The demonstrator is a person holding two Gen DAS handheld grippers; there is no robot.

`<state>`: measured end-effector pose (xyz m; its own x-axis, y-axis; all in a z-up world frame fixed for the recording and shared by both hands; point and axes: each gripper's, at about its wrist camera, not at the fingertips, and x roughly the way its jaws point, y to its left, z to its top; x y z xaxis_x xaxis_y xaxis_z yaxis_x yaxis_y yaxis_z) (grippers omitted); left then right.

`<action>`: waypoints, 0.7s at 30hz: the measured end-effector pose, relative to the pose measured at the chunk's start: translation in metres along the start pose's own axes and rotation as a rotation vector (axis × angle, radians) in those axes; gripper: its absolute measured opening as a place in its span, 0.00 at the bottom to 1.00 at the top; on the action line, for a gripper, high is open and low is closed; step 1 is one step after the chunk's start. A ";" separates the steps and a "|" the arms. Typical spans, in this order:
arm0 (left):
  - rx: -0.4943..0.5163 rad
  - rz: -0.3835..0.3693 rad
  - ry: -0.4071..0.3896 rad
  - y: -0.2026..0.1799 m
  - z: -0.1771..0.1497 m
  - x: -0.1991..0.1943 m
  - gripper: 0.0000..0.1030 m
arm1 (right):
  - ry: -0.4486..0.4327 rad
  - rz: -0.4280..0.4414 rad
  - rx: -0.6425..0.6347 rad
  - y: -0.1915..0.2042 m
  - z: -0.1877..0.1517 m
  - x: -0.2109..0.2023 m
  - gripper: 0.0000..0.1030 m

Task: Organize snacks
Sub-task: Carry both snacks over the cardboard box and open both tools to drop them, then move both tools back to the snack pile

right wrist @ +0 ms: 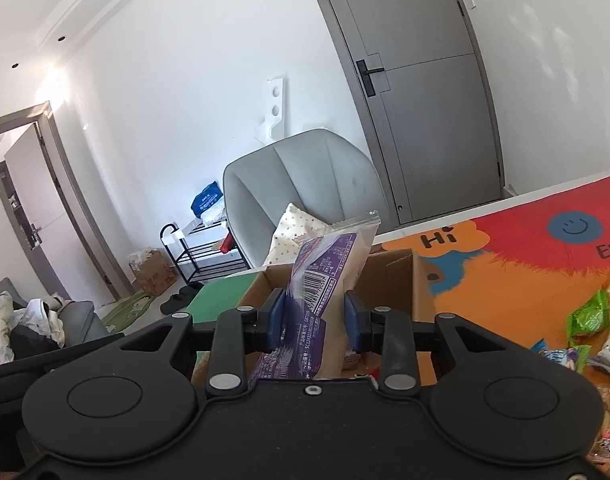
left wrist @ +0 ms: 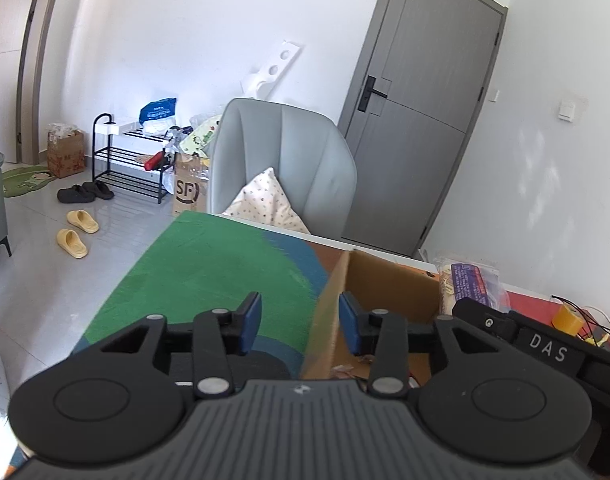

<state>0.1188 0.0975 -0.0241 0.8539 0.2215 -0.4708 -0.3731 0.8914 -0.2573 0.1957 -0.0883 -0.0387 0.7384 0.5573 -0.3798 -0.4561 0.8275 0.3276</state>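
while the left gripper (left wrist: 300, 322) stands part open and empty, its fingers straddle the near wall of the box (left wrist: 389, 280). right view: the right gripper (right wrist: 315, 318) clamps a purple snack packet (right wrist: 325, 264) upright, box just beyond its fingertips. next: carry over, release inside.

"SF" printed in black on the brown cardboard box (left wrist: 189, 196) beside the shoe rack. "DAS" in white on the black body of the right gripper (left wrist: 547, 347). Mat (right wrist: 505, 256): "Hi" in black, a smiley, plus cut-off "Eve" at the edge. Purple snack packet (right wrist: 325, 276): barcode w/ digits, probably unreadable; small print too blurred.
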 end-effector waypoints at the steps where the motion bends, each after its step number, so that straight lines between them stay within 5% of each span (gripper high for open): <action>1: -0.005 0.007 -0.002 0.003 0.001 -0.001 0.43 | 0.004 0.005 -0.001 0.003 -0.001 0.002 0.32; 7: -0.037 0.041 -0.010 0.019 0.004 -0.005 0.50 | 0.040 0.051 0.008 0.015 -0.003 0.016 0.37; 21: -0.022 0.017 -0.017 0.007 -0.001 -0.012 0.71 | 0.007 -0.040 0.064 -0.014 -0.007 -0.016 0.54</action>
<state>0.1052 0.1003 -0.0212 0.8534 0.2431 -0.4612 -0.3953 0.8784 -0.2685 0.1861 -0.1082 -0.0432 0.7519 0.5244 -0.3996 -0.3933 0.8432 0.3664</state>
